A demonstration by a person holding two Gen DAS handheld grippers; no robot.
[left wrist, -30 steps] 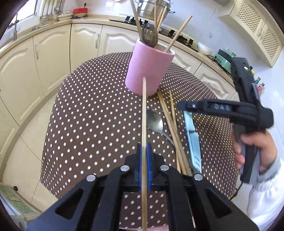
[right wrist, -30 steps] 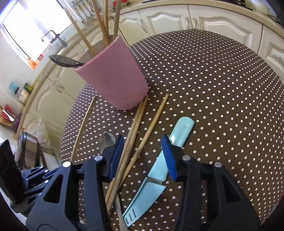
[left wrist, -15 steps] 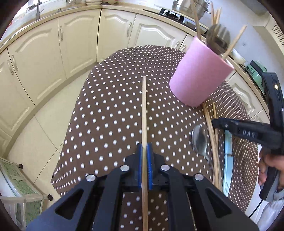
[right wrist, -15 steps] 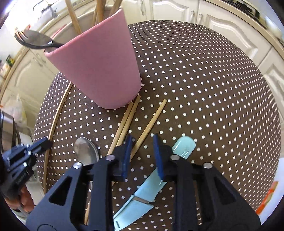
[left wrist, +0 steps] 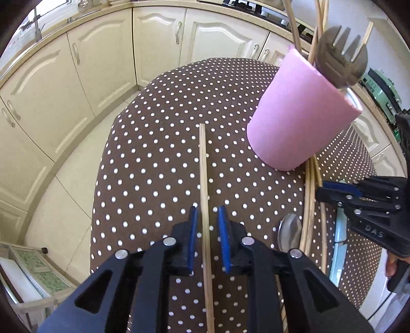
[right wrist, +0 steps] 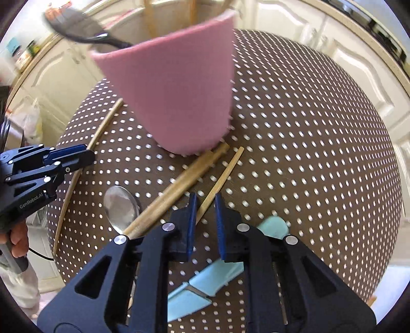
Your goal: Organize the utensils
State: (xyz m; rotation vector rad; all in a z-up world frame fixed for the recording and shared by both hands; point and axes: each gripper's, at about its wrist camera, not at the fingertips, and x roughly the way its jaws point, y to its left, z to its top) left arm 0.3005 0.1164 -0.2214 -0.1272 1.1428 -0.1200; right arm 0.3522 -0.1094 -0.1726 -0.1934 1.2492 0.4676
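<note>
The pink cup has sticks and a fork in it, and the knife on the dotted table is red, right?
Not quite. The knife is light blue, not red; the right wrist view shows it lying under the right gripper. The rest is right: the pink cup holds sticks and a fork on the dotted table.

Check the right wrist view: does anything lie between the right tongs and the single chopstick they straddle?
Nothing visible does. The right tongs are open with the single chopstick running straight between their fingers; the paired chopsticks lie off to one side.
</note>
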